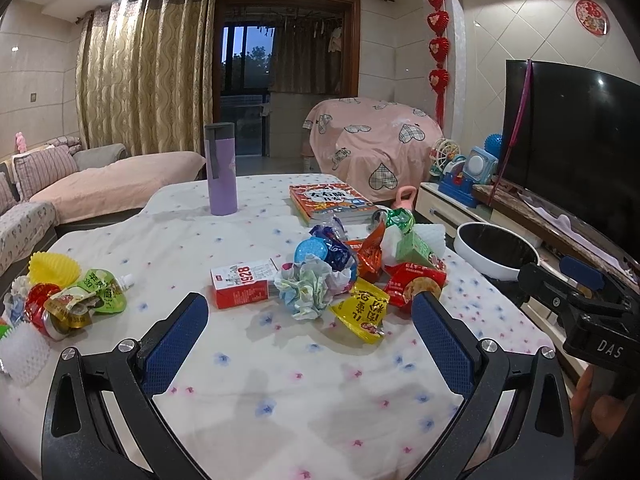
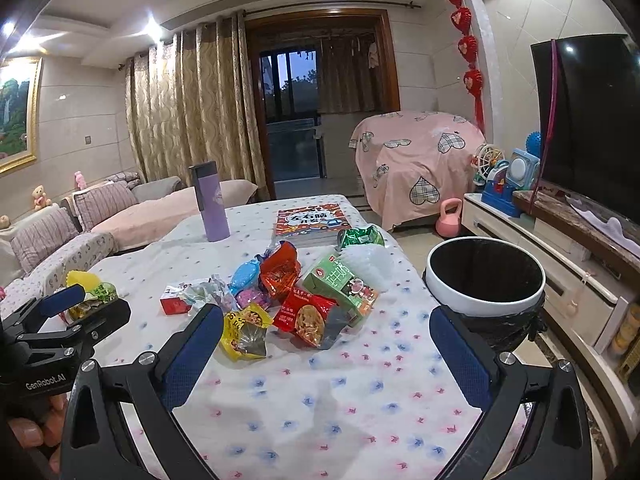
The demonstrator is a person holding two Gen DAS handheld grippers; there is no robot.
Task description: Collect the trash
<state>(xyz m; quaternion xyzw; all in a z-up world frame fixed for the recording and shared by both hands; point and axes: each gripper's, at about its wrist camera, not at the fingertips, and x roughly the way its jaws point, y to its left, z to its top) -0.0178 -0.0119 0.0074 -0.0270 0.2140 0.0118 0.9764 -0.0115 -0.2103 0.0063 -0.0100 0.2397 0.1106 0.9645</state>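
One bottle (image 1: 220, 168), one book (image 1: 332, 202), one bin (image 2: 484, 276)

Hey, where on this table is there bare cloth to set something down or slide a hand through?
Bare cloth lies along the near edge of the floral tablecloth, between the open left gripper and right gripper. More lies between the tall purple bottle and the red-and-white carton. The centre wrapper heap and the left pile by the yellow pleated cup are crowded.

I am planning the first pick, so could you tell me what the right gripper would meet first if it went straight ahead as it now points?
Probably the red snack packet, or the yellow wrapper just beside it; depth is unclear. The right gripper has its jaws open and empty above the tablecloth.
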